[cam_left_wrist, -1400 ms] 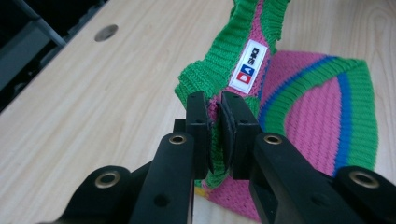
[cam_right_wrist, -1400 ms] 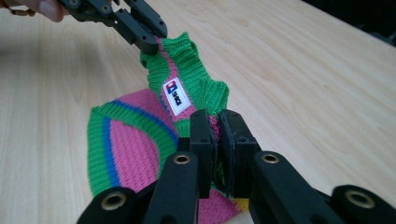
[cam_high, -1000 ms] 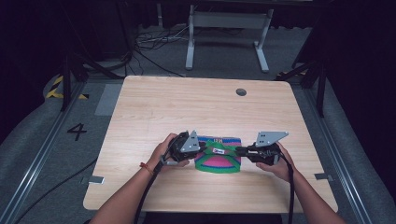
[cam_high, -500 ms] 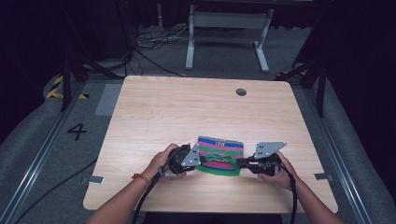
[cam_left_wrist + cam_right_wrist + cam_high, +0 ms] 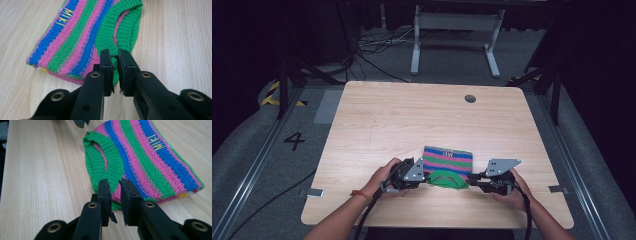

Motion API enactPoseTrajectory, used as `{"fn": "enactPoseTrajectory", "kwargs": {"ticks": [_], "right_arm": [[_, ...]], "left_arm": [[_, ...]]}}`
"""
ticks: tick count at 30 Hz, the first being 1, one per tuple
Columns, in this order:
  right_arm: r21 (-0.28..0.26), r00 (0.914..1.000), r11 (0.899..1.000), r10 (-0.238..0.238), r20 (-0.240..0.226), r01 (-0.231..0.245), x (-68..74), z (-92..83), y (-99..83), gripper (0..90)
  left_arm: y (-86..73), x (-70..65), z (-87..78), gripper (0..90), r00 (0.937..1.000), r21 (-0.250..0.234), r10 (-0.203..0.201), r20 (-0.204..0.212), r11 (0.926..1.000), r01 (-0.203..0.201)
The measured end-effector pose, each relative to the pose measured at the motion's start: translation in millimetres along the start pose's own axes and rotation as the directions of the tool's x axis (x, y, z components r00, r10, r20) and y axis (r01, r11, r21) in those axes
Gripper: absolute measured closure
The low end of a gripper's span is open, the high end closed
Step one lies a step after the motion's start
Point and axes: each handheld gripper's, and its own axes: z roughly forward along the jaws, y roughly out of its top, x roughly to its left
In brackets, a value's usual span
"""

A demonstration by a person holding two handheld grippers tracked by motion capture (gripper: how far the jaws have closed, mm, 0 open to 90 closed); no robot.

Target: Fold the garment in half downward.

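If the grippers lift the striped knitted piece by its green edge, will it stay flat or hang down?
The striped knitted piece looks soft and thin, so it would probably sag and fold, not stay flat. Its ribbed green edge already curls open, which suggests stretch. Pushed on the wooden table, the yarn would likely bunch up rather than slide.

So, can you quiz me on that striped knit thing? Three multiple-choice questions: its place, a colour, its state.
1. Where does the knitted garment lie?
A. beside the round hole at the far edge
B. toward the person's side of the table
C. on the floor
2. Its lettering is:
A. white
B. black
C. yellow
3. The garment is:
A. lying flat
B. hanging in the air
C. rolled into a ball
Answers: B, it sits at the near side of the wood; C, the stitched letters are yellow; A, it rests flat on the tabletop.
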Motion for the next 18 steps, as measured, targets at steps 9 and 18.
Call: {"fn": "enactPoseTrajectory", "kwargs": {"ticks": [9,18], "right_arm": [[0.025,0.9998,1.0,0.003,0.02,-0.004,6.3,16.0,4.0,76.7],[0.049,0.9991,0.999,-0.013,0.039,0.011,-1.6,26.1,-5.2,76.2]], "left_arm": [[-1.5,0.3,19.1,80.6,0.9989,0.045,-0.03,0.036,0.9986,0.028],[-9.9,0.8,25.2,80.2,0.9975,-0.001,-0.068,0.017,0.9977,0.068]]}}
